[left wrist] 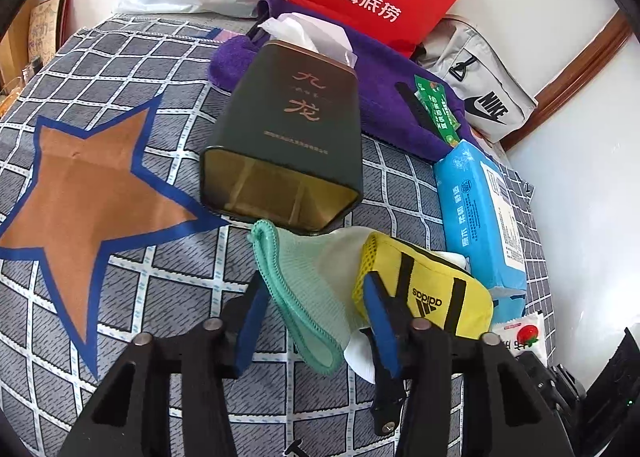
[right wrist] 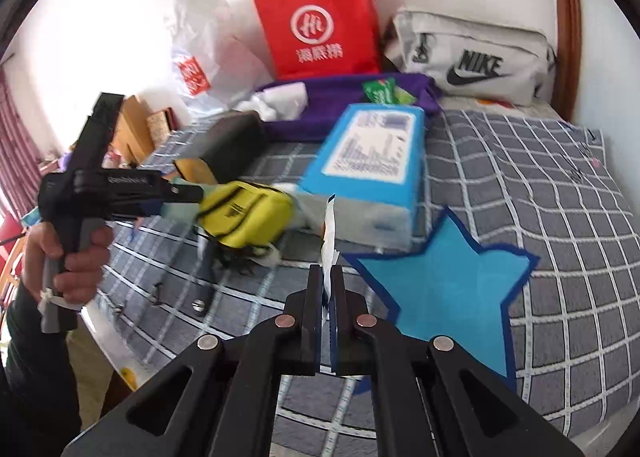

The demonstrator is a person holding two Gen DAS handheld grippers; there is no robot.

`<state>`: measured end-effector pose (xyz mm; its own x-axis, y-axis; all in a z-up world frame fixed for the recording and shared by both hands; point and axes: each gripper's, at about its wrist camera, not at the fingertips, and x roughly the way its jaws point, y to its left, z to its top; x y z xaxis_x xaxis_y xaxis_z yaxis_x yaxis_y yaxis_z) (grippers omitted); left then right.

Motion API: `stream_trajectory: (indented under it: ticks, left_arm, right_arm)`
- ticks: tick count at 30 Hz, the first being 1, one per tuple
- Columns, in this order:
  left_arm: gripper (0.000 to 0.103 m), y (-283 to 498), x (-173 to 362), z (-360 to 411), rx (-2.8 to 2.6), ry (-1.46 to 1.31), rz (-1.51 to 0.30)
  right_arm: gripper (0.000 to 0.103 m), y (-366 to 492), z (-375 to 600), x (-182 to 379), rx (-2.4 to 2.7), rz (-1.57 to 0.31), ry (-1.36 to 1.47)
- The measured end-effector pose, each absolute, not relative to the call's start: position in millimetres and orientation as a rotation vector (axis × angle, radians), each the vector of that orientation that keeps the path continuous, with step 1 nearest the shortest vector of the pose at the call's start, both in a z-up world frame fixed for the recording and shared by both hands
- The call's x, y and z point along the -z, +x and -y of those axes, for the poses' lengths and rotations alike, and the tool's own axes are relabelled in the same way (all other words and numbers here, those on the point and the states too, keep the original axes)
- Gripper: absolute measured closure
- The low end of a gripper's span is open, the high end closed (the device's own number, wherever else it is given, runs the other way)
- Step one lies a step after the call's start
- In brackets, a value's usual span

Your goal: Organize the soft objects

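Sock (left wrist: 308, 281), mint-green knit, is seen lying on the checked bed cover (left wrist: 120, 57), between the spread blue pads of the left tool (left wrist: 316, 321), released and straddling it. It is judged light, limp and easily bunched; the ribbed cuff seems the firmest hold. A thin white packet (right wrist: 329, 245) is pinched in the clenched right tool (right wrist: 327, 289).

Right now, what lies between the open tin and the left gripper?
The mint glove, seen in the left wrist view, lies between the tin and the left gripper.

checked bedspread (left wrist: 168, 289) carries tin (left wrist: 288, 145), tissue pack (left wrist: 480, 213), purple towel (left wrist: 384, 97).
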<state>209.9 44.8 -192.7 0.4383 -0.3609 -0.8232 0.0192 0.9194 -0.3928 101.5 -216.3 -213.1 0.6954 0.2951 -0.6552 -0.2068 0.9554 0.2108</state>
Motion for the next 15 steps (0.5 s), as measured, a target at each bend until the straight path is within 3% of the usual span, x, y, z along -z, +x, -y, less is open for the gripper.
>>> stream_trajectory:
  ticks: [9,15]
  left_arm:
    - [0.090,210,190,-47,0.221,-0.342,-1.057]
    - [0.092,202,183,-51,0.224,-0.322,-1.035]
  right_arm:
    - [0.100,111,221,234,-0.285,-0.797,0.191]
    - [0.098,114,221,235,-0.295,-0.804,0.212]
